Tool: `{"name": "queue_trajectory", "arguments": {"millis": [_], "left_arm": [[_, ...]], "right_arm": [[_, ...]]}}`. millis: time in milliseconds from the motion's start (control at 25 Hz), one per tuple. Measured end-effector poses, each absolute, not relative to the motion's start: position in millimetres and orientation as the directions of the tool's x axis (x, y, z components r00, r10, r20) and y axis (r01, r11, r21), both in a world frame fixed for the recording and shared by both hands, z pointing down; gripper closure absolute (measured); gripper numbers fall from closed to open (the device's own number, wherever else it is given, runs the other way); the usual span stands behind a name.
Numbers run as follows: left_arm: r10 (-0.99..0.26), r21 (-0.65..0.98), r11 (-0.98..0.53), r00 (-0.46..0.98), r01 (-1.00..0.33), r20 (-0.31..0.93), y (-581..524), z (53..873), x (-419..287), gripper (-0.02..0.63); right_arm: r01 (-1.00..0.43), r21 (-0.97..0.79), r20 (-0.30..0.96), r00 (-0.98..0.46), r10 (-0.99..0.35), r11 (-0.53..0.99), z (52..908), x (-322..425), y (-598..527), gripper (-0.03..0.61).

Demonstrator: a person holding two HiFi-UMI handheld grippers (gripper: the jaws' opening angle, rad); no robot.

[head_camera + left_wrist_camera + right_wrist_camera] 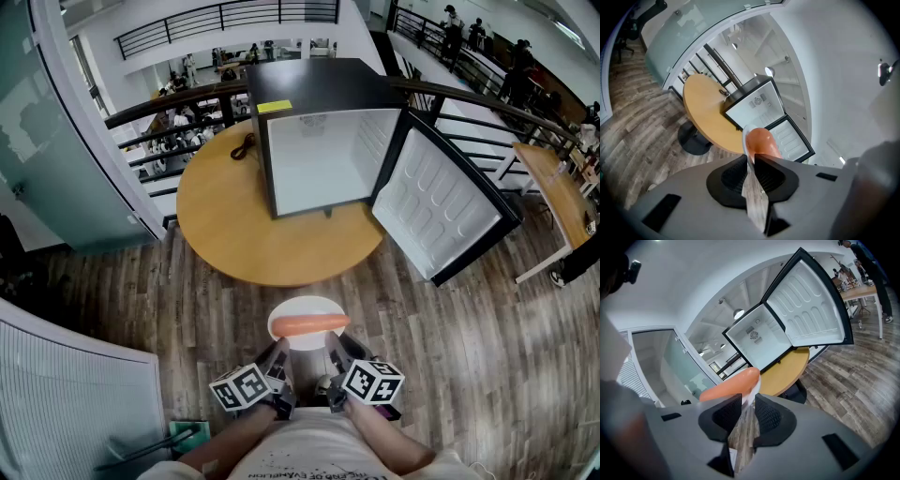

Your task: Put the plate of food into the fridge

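Observation:
A white plate (302, 305) carrying a long orange sausage (309, 324) hangs above the wooden floor, just short of the round table. My left gripper (278, 356) is shut on the plate's near left rim, my right gripper (335, 356) on its near right rim. In the left gripper view the plate's edge (745, 136) and the sausage (761, 140) stick out past the left gripper (751, 161). The right gripper view shows the sausage (726, 384) and rim (754, 389) above the right gripper (747, 406). The black mini fridge (319, 141) stands on the table with its door (441, 202) swung open to the right, and its white inside shows nothing in it.
The round wooden table (225, 206) holds the fridge and a dark cable (246, 145). A black railing (169, 103) runs behind it. A glass wall (56, 141) stands at the left, a white slatted panel (66, 394) at lower left, another table (558, 192) at the right.

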State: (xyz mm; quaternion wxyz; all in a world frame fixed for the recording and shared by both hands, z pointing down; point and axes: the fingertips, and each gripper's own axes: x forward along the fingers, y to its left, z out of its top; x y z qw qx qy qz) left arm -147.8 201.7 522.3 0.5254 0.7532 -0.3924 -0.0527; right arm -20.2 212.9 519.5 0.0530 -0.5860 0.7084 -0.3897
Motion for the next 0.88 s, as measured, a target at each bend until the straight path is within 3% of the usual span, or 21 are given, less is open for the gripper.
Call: {"name": "queue_trajectory", "arguments": {"millis": [880], "left_arm": [[-0.638, 0.838, -0.137, 0.694, -0.528, 0.333, 193.9, 522.9, -145.8, 0.549]], "right_arm": [[-0.781, -0.625, 0.376, -0.306, -0.874, 0.004, 517.9, -18.6, 206.0, 0.476]]}}
